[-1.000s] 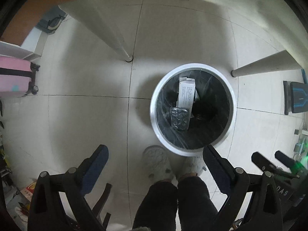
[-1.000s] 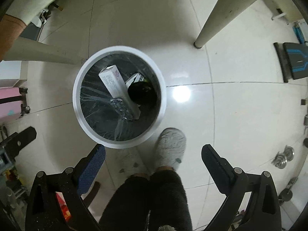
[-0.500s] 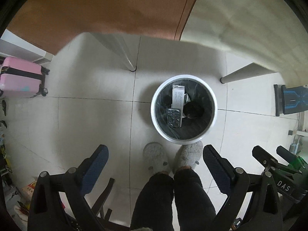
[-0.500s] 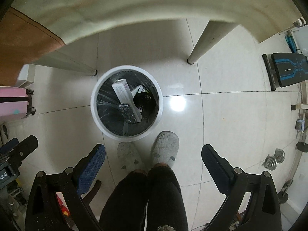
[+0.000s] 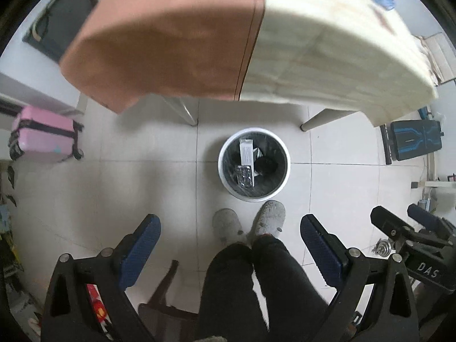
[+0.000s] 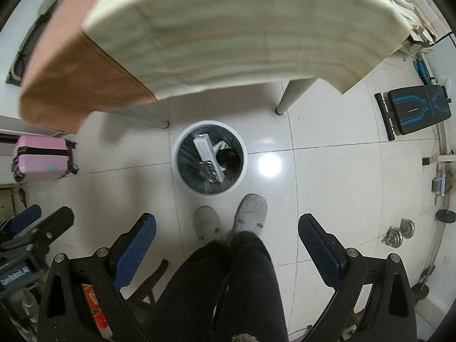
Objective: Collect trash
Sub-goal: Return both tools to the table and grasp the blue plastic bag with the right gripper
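Note:
A white round trash bin (image 5: 278, 148) with a black liner stands on the tiled floor under the table edge; it also shows in the right wrist view (image 6: 182, 148). Inside lie a white carton (image 5: 246, 151), a silver blister pack (image 5: 244, 175) and a dark round item (image 5: 266, 165). My left gripper (image 5: 229, 228) is open and empty, high above the floor. My right gripper (image 6: 226, 226) is open and empty, also high above the bin. The right gripper's body shows at the right of the left view (image 5: 410, 236).
A table with a cream cloth (image 5: 327, 37) and a brown cloth (image 5: 171, 34) hangs over the bin. The person's legs and grey slippers (image 5: 268, 219) stand before the bin. A pink suitcase (image 5: 42, 134) is left, a blue-black bench (image 5: 413, 139) right, weights (image 6: 399, 232) lower right.
Both grippers rose well away from the bin. The bin looks much smaller and the table top has come into view. Both grippers stayed open.

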